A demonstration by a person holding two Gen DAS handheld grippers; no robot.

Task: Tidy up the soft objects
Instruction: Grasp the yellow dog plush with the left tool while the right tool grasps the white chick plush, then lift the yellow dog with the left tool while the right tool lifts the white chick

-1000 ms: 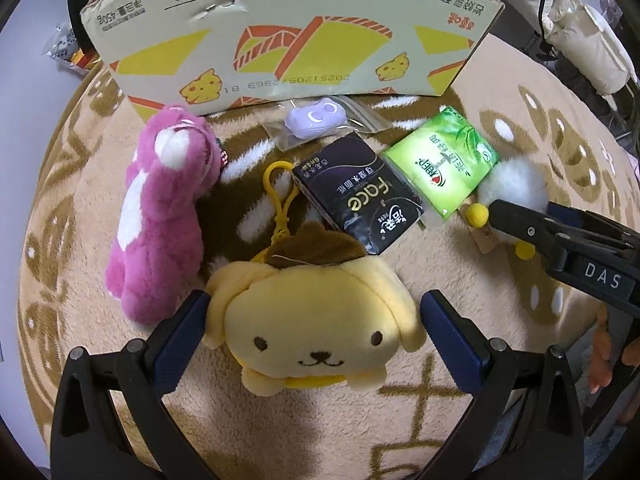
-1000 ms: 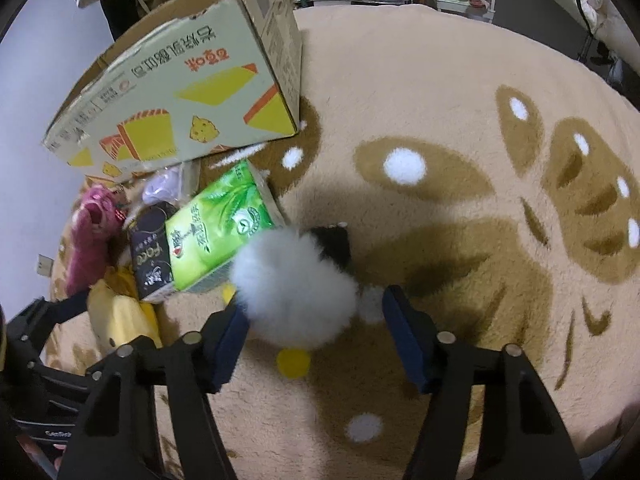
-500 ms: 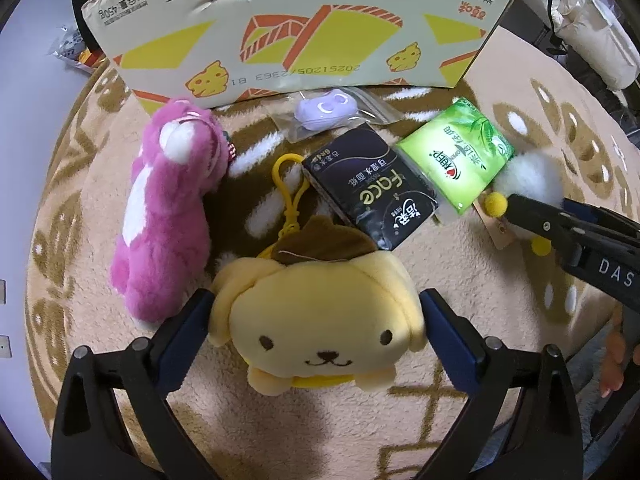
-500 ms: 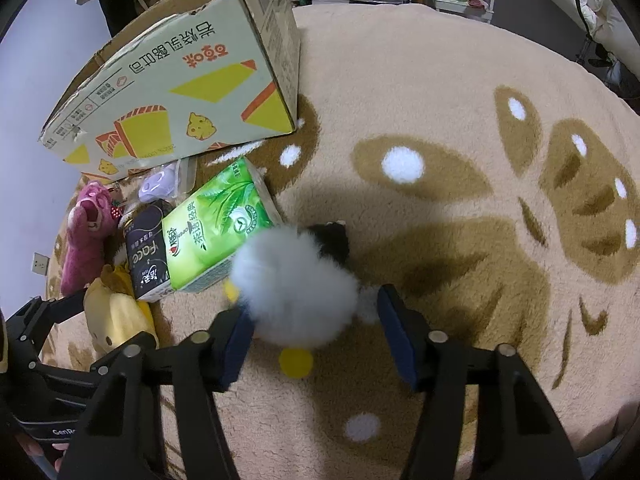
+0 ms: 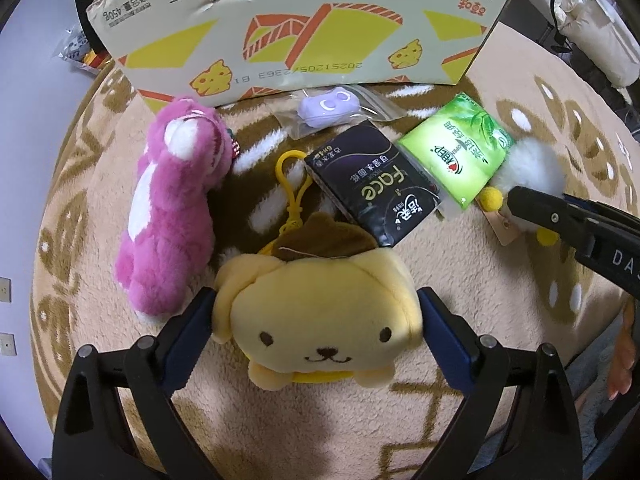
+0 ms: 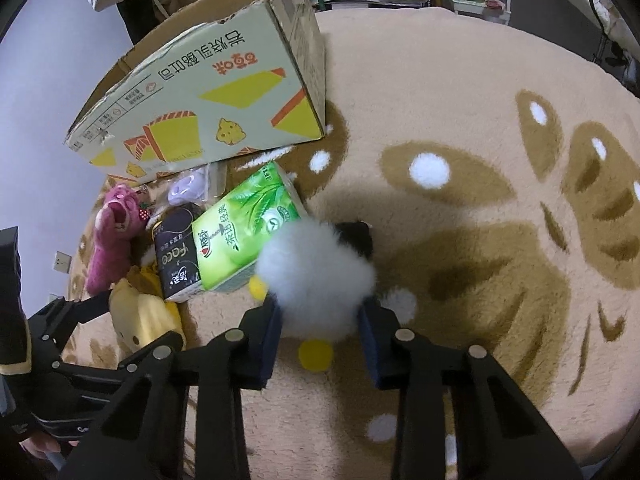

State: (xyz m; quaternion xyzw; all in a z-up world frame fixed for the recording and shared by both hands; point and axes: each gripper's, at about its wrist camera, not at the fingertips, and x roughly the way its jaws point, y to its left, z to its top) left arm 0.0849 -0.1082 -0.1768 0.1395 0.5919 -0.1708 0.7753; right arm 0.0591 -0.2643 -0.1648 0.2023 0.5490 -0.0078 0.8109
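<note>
Crowding white plush (image 6: 316,276), green tissue pack (image 6: 240,232)

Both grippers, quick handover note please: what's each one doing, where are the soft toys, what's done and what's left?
Left gripper: open, straddling the yellow dog plush, jaws closing slightly.
Right gripper: just closed on the white fluffy toy.
Pink plush, black tissue pack, green tissue pack and bagged purple item lie on the rug before the cardboard box.
Done: nothing visibly sorted. Left: everything.
</note>
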